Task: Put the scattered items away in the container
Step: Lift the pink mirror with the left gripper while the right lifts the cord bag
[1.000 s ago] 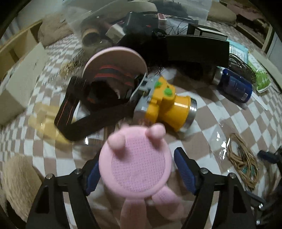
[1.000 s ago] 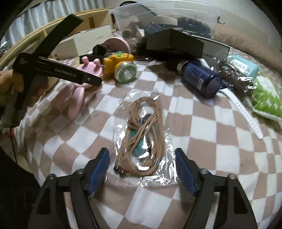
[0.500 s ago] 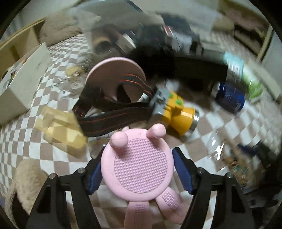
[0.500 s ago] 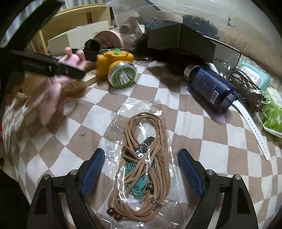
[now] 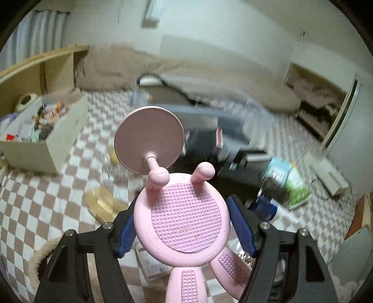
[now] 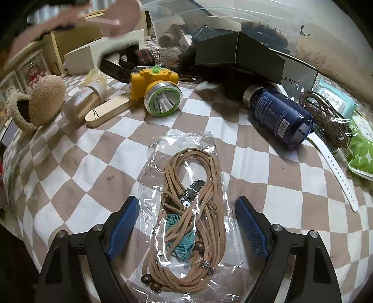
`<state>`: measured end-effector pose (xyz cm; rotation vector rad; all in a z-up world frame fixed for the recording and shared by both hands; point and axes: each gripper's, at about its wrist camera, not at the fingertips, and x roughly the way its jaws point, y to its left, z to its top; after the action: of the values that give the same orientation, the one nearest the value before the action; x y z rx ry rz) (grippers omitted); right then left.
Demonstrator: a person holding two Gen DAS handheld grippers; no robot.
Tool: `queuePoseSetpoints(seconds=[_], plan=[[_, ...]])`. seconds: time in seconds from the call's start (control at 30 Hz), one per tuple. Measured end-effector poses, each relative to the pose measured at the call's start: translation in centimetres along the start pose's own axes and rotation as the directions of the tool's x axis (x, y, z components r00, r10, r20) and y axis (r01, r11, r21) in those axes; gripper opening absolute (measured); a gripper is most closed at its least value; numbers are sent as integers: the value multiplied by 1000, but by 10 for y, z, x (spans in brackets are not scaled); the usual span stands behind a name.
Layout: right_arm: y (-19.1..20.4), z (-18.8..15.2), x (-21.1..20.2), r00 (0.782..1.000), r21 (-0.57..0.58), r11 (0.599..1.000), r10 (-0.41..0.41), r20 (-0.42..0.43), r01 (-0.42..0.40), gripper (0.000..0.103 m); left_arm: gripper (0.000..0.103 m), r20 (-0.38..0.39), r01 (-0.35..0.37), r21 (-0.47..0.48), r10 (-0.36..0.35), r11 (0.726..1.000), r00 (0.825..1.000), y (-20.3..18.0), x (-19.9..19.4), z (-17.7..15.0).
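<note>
My left gripper point(image 5: 183, 221) is shut on a pink rabbit-shaped stand point(image 5: 186, 214), its blue pads pressing the round studded body from both sides. A pink disc point(image 5: 149, 142) on a thin stalk rises from the stand's top. The stand hangs in the air above the checked bedspread point(image 5: 77, 163). In the right wrist view it is a pink blur point(image 6: 116, 16) at the top left. My right gripper point(image 6: 187, 223) stands open, low over a clear bag of tan cord with a teal pendant point(image 6: 188, 209), which lies between its fingers untouched.
A white cardboard box point(image 5: 63, 137) with several small items stands at the left. A clear plastic bin point(image 6: 209, 21) lies at the back. On the bedspread lie a yellow headlamp point(image 6: 156, 91), blue bottle point(image 6: 279, 116), black box point(image 6: 244, 53), white strap point(image 6: 335, 172), fuzzy pouch point(image 6: 39, 102) and glass jar point(image 6: 84, 100).
My left gripper has closed on the pink stand and lifted it off the bedspread, tilting upward; the pink disc came up with it. The right gripper edged closer over the cord bag.
</note>
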<state>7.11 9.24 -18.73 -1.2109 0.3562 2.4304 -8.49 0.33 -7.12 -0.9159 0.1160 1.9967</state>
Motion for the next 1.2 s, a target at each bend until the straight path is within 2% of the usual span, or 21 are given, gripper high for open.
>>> queuePoseSetpoints(seconds=[0.1,0.13,0.17,0.2,0.27,0.43,0.53,0.77,0.9,1.03,1.2], plan=[[0,0,-1,1000,7,1000,1,4,-1,81,72,53,22,3,-22,1000,998,-5,-18,8],[1,0,-2,1000,5,1000,2,10,-2,75,72,61,30,4,-30,1000,998,-6,-23,9],[1,-1,-4,1000,5,1000,1,16,-1,73,72,67,39,6,-39,999,997,-7,-25,10],[2,-2,-6,1000,4,1000,-2,20,2,72,72,69,45,7,-46,999,997,-7,-27,11],[0,-3,-10,999,15,1000,-5,33,5,58,72,67,64,17,-65,998,996,-10,-29,10],[-16,-2,-17,999,80,996,31,42,-35,43,72,31,110,56,-112,992,993,-20,-24,3],[-24,-6,-26,999,91,996,18,37,-21,39,72,4,148,85,-149,985,989,-33,-22,-3],[-52,-13,-55,998,122,992,-42,48,36,39,72,-65,205,176,-196,963,978,-65,-13,-22],[-68,-16,-74,996,153,986,-75,57,66,39,72,-156,269,231,-237,935,959,-87,-2,-42],[-81,-24,-85,993,188,978,-100,58,87,39,72,-279,354,292,-275,888,920,-108,13,-72],[-91,-32,-86,993,218,971,-111,44,99,39,72,-372,397,359,-260,845,891,-122,33,-105]])
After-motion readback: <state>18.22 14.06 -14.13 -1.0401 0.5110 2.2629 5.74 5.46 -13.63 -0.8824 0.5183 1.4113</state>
